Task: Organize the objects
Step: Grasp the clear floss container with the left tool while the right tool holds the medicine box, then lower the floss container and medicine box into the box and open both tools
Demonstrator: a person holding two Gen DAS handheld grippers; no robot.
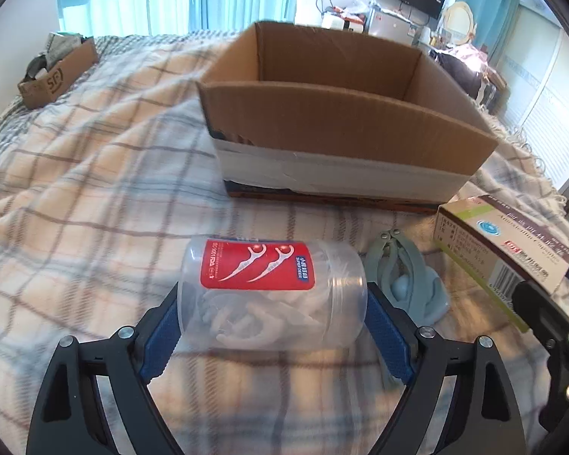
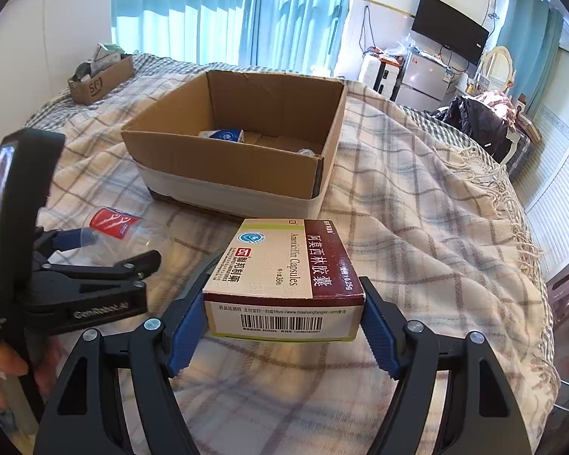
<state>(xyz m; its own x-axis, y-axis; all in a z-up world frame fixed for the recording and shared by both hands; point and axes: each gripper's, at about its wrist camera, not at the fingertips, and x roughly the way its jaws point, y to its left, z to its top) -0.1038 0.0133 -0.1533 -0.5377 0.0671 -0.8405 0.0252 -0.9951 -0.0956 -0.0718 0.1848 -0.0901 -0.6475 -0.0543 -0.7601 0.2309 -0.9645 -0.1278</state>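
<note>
Left tool [image 1: 272,307]: blue pads closed against clear floss-pick jar [image 1: 271,292], red label, lower centre, lying on plaid bed blanket [image 1: 95,189]. Right tool [image 2: 284,314]: clamped on medicine box [image 2: 284,276] printed "Amoxicillin Capsules", 0.25g, barcode facing the camera. Open cardboard box [image 2: 239,182]: centre frame, beyond both. Small "SF" carton [image 2: 98,83]: upper left.

Jar [image 1: 271,295] before box [image 1: 345,129], on bed [image 1: 95,174]
</note>
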